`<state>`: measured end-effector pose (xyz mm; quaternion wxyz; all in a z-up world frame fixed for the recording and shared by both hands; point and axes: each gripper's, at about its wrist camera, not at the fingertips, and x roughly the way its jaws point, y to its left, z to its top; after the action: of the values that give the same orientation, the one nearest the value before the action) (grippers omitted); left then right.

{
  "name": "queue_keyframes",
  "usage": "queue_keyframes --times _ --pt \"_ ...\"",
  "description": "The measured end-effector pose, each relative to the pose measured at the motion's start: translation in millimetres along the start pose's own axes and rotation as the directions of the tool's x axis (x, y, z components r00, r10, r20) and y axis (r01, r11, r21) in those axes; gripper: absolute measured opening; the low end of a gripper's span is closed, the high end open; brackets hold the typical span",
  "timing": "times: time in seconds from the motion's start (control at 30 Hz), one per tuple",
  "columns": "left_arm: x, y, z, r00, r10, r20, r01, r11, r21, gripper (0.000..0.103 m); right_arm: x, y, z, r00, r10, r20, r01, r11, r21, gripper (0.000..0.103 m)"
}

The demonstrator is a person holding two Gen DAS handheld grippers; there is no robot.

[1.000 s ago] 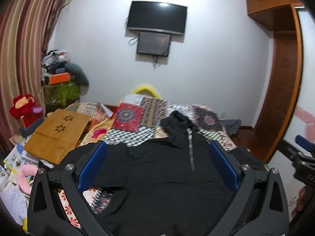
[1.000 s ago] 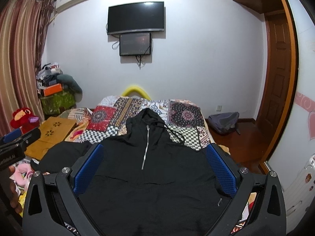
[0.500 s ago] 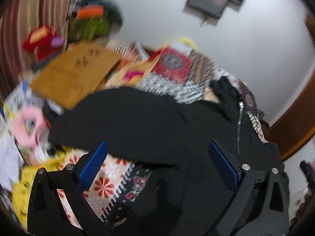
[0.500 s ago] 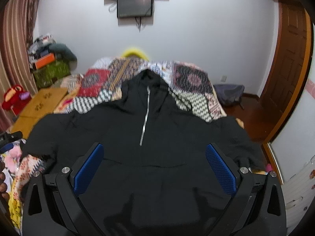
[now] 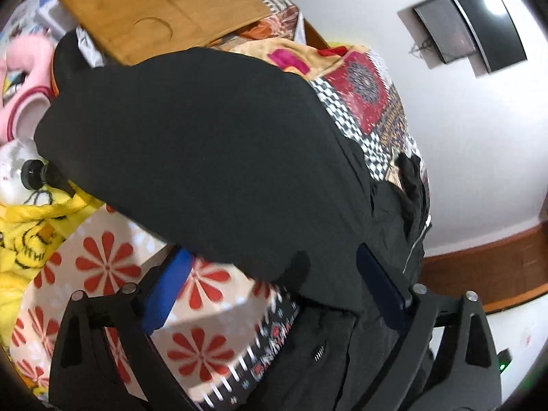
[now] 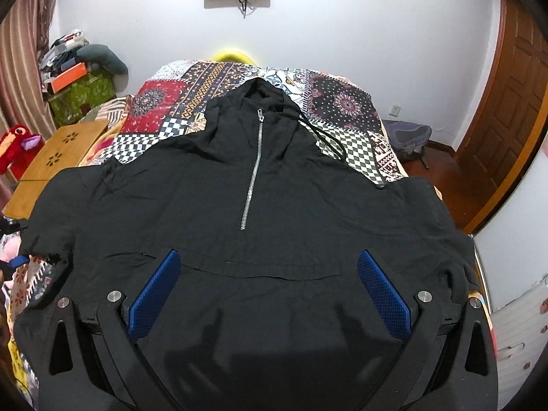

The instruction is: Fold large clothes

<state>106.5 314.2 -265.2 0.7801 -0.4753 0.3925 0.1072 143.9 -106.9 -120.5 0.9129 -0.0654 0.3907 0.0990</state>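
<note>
Left wrist view: rolled sideways, angled down, close above the black hoodie [image 5: 212,144] sleeve at the bed's left edge, wall screen [image 5: 479,20] tilted at upper right. Right wrist view: level, centred at the foot of the bed [image 6: 346,102], angled down along the hoodie [image 6: 274,239] toward the far wall. Shared: hoodie, patchwork cover, wooden tray [image 6: 58,157], wall screen.

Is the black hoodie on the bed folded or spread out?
Spread out: the black hoodie lies flat on the bed, front up, both sleeves stretched sideways, hood at the far end.
</note>
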Motion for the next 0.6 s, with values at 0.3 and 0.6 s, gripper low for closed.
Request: queue_keyframes --times 0.3,0.6 --pt "5 -1 24 0.972 0.206 0.112 -0.212 0.977 0.040 0.049 5 -4 7 1.000 -0.023 -0.016 0.023 1.000 0.003 0.103" --pt "-8 -71 25 0.872 0.361 0.331 -0.453 0.853 0.261 0.016 -6 -19 9 0.999 -0.035 0.012 0.035 0.999 0.033 0.103"
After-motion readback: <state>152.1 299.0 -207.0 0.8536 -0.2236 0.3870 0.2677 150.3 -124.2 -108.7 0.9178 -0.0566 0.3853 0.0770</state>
